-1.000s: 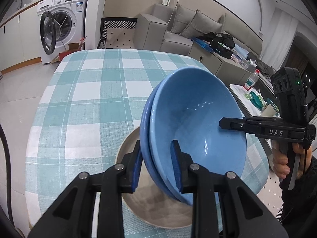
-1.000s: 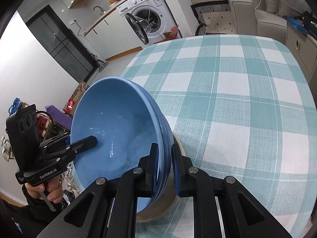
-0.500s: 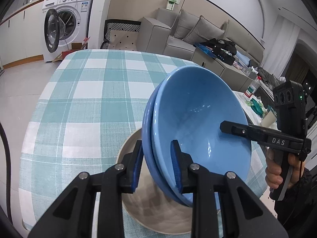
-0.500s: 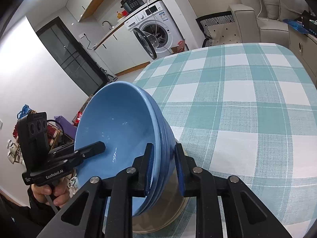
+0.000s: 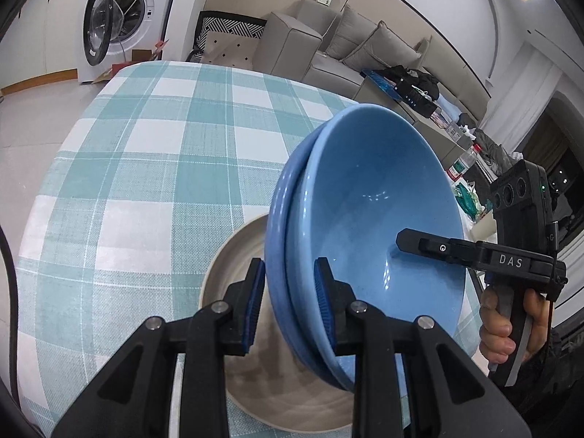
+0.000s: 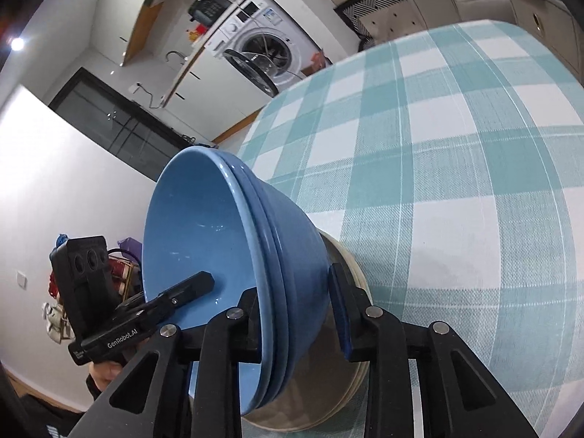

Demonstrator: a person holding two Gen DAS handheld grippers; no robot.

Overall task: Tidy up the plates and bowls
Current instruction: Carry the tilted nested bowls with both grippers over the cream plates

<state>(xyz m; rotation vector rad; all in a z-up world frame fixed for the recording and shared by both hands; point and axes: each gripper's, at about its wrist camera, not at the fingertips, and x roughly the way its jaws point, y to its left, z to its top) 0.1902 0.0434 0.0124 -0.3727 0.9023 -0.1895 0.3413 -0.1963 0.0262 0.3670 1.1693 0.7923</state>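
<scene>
Two nested blue bowls [image 5: 365,200] [image 6: 189,237] sit upright over a beige plate [image 5: 233,255] on the checked tablecloth [image 5: 146,182]. In the right wrist view the plate rim [image 6: 350,266] shows a second plate under it. My left gripper [image 5: 290,303] is shut on the bowls' near rim, one pad inside and one outside. My right gripper [image 6: 295,310] straddles the opposite rim. Its jaws are opening, and the outer pad [image 6: 339,310] stands a little off the bowl wall. Each view shows the other gripper's inner finger [image 5: 419,244] [image 6: 193,284] inside the top bowl.
The table's edges curve away on both sides. A washing machine [image 5: 116,25] with its door open and a grey sofa [image 5: 328,43] stand beyond the far edge. A person's hand [image 5: 500,328] holds the right gripper's handle.
The right gripper's jaws have parted from a tight grip on the rim. The bowls and both grippers have sunk slightly toward the beige plate, and the right gripper has rolled.
</scene>
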